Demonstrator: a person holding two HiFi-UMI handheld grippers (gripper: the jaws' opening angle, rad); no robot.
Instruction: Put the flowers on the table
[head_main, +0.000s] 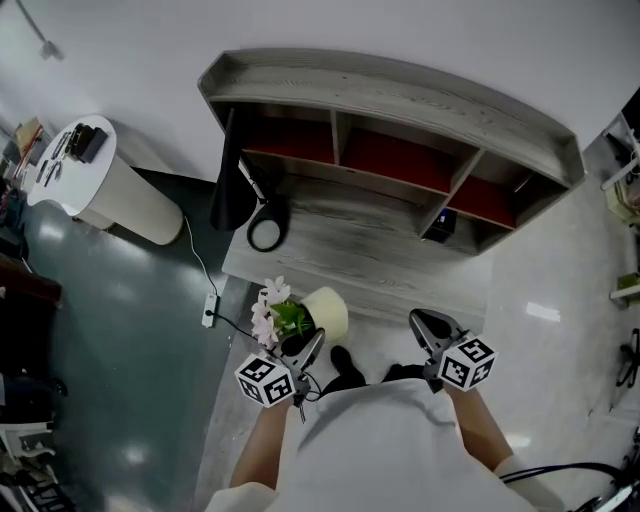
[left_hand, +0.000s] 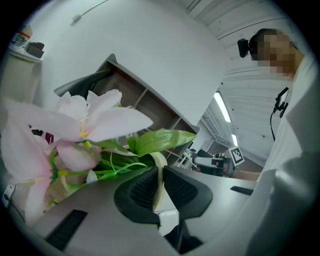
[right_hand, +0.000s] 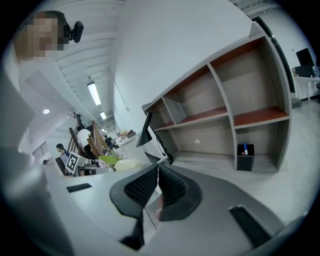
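Observation:
Pale pink flowers (head_main: 270, 305) with green leaves stand in a cream pot (head_main: 327, 312). My left gripper (head_main: 308, 350) is shut on the pot's rim (left_hand: 159, 181), which shows as a thin cream strip pinched between the jaws. The blooms (left_hand: 75, 127) fill the left of the left gripper view. The pot hangs just in front of the near edge of the grey wooden table (head_main: 360, 255). My right gripper (head_main: 424, 326) is shut with nothing in it, to the right of the pot and apart from it. In its own view the right gripper (right_hand: 157, 184) points toward the table's shelves.
A shelf unit with red-backed compartments (head_main: 400, 150) rises at the table's back. A black desk lamp (head_main: 236, 185) with a ring base (head_main: 266, 233) stands at the table's left, a black pen holder (head_main: 440, 225) at its right. A power strip (head_main: 209, 310) lies on the floor.

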